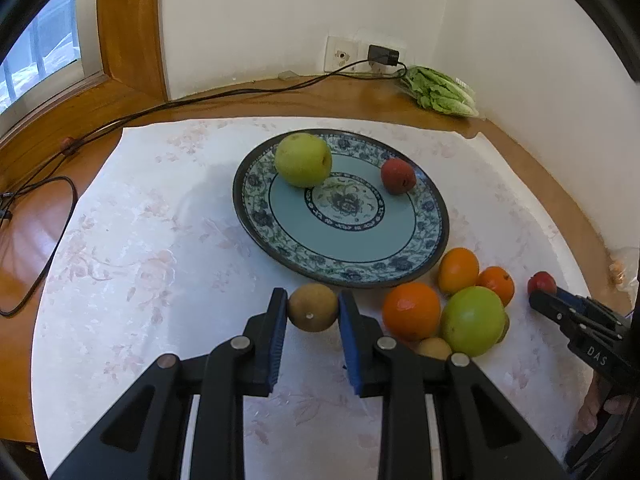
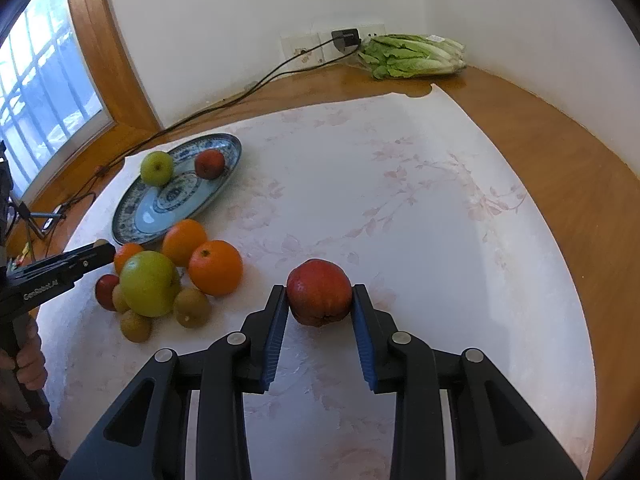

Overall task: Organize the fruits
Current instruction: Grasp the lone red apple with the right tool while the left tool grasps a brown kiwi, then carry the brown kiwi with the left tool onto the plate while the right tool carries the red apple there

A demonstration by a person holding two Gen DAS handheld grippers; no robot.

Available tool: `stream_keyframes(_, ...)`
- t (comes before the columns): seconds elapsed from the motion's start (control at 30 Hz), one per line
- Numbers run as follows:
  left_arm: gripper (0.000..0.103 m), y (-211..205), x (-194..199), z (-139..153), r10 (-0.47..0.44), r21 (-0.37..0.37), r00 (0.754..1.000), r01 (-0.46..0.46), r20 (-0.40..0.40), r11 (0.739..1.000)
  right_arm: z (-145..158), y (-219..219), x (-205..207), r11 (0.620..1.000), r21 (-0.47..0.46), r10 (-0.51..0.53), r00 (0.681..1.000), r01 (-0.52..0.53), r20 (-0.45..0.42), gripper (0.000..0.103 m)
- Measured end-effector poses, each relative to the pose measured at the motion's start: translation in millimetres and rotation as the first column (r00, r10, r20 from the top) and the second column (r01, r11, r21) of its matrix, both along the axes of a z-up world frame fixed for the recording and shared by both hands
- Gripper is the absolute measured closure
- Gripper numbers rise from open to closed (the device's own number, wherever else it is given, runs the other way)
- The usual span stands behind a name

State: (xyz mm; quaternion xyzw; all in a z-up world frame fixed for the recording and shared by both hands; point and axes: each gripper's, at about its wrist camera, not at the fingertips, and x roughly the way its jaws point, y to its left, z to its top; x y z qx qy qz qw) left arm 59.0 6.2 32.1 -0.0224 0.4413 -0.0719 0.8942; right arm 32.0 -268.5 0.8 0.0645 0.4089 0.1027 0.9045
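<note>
Left gripper point(image 1: 313, 307) pinches a small brown fruit point(image 1: 313, 307) on the cloth point(image 1: 160, 240), just in front of the plate point(image 1: 344, 276). Right gripper point(image 2: 320, 298) pinches a red fruit point(image 2: 319, 292) on the cloth, well apart from the fruit pile point(image 2: 152, 284). Both fruits look round, light and firm, with smooth skin that may slip or bruise; judged best held across the widest girth, as now. Both grippers slope down toward the table. The plate already holds a green fruit point(image 1: 303, 160) and a red one point(image 1: 398, 176).
</note>
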Motion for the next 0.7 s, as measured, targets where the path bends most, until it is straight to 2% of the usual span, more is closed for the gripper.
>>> stream_keyframes(0.33, 0.076, 7, 3, 13, 0.018, 0.004, 1.000, -0.018, 0.022, 1.000, 20, 10, -6, 0.999, 0.004, 0.036, 0.999, -0.036, 0.034, 0.070)
stream_keyframes(0.7, 0.076, 8, 17, 21, 0.005, 0.027, 0.999, -0.006, 0.038, 1.000, 37, 29, -2, 0.994, 0.025, 0.106, 0.994, -0.107, 0.033, 0.070)
